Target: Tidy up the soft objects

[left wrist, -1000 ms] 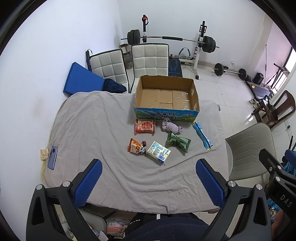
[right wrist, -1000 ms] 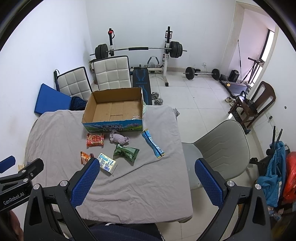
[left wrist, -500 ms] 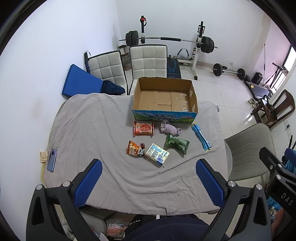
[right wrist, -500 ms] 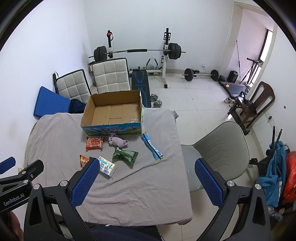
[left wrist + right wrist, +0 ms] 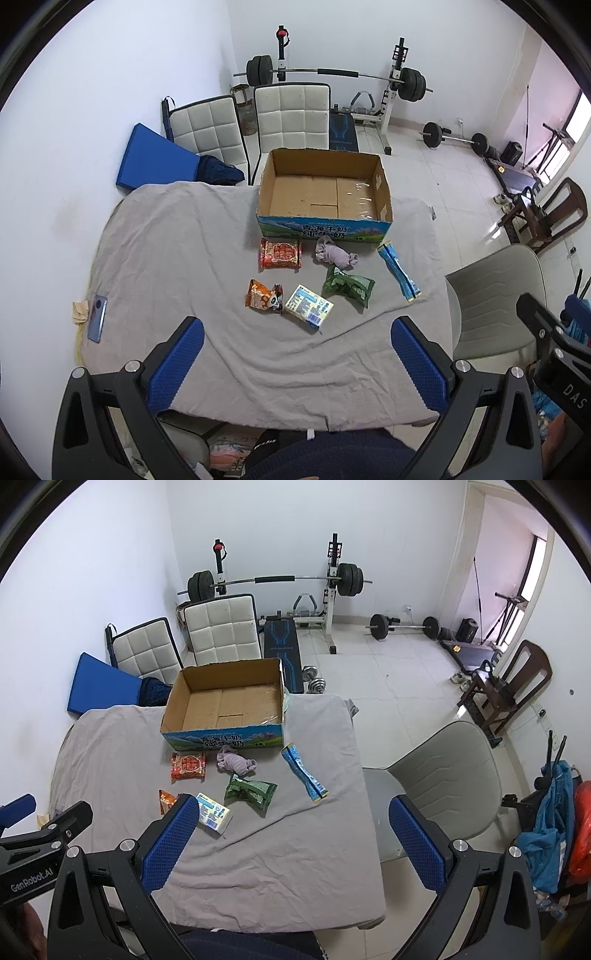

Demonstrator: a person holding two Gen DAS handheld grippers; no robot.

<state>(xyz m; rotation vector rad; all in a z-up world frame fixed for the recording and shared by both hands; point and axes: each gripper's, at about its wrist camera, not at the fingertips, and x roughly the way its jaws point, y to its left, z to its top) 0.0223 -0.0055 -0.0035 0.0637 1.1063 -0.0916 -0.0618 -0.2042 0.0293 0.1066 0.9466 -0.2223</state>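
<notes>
Both grippers hover high above the near edge of the table (image 5: 155, 236), jaws spread wide and holding nothing: left gripper (image 5: 295, 363), right gripper (image 5: 291, 842). Blue pads (image 5: 177, 363) carry a fine knurled texture on black angular frames.

Left wrist view only: a blue-grey phone (image 5: 98, 318) lies flat by the left table edge, beside a crumpled tan scrap (image 5: 80, 311). The orange snack pouch (image 5: 263, 295) shows whole here; in the right wrist view its right part is hidden behind the left finger.

Right wrist view only: dumbbells (image 5: 314, 679) on the tiled floor beyond the box, and blue and orange fabric (image 5: 554, 823) hanging at the far right.

Task items lie loose on the wrinkled grey cloth, just near of the open cardboard box (image 5: 325, 195), whose brown corrugated interior holds nothing. Nearest the box, left to right: a red crinkled packet (image 5: 280, 253), a balled lilac cloth (image 5: 334, 253), a long blue stick pack (image 5: 399, 271) lying angled. Nearer row: orange pouch, a small rectangular pale-yellow carton (image 5: 308, 305) touching it, and a green pillow-shaped packet (image 5: 349, 285).

A grey moulded chair (image 5: 439, 771) stands at the right side of the table; two quilted white chairs (image 5: 291, 114) at the far side.
</notes>
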